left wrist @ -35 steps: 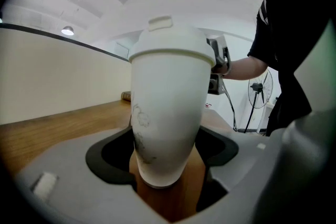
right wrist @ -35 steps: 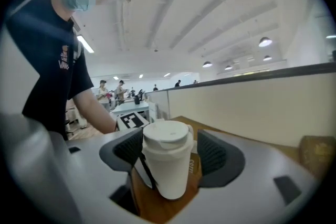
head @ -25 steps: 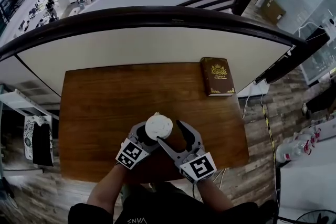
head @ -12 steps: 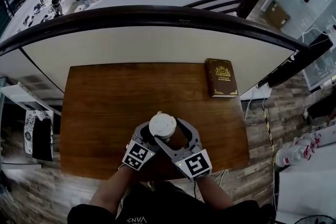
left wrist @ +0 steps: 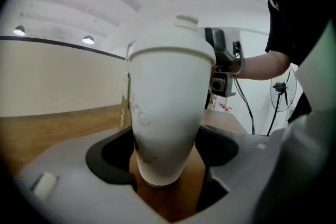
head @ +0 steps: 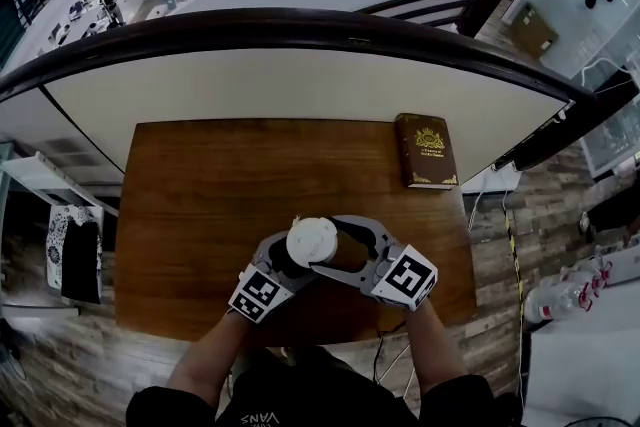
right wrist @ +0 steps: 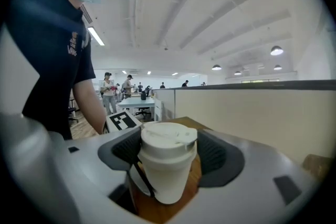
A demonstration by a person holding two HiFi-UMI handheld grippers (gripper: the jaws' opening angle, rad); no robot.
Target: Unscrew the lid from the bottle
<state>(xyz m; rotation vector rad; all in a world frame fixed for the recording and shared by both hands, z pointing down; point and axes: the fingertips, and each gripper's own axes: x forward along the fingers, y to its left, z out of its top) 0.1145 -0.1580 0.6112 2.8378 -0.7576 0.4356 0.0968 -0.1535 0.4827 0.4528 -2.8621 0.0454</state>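
Note:
A white bottle with a white lid stands upright near the front of the wooden table. My left gripper comes in from the lower left and is shut on the bottle's lower body, with a pad against each side. From the right, my right gripper reaches across at lid height. In the right gripper view its jaws stand wide on either side of the lid, which sits between the pads with thin gaps showing. The left gripper's marker cube shows behind the bottle.
A brown book with gold print lies at the table's far right corner. A curved white partition with a dark rail borders the far edge. The bottle stands close to the front edge. A cable hangs off the right side.
My right gripper has swung from below the bottle round to its right side, the marker cube moving up and right. The left gripper and the bottle have stayed put.

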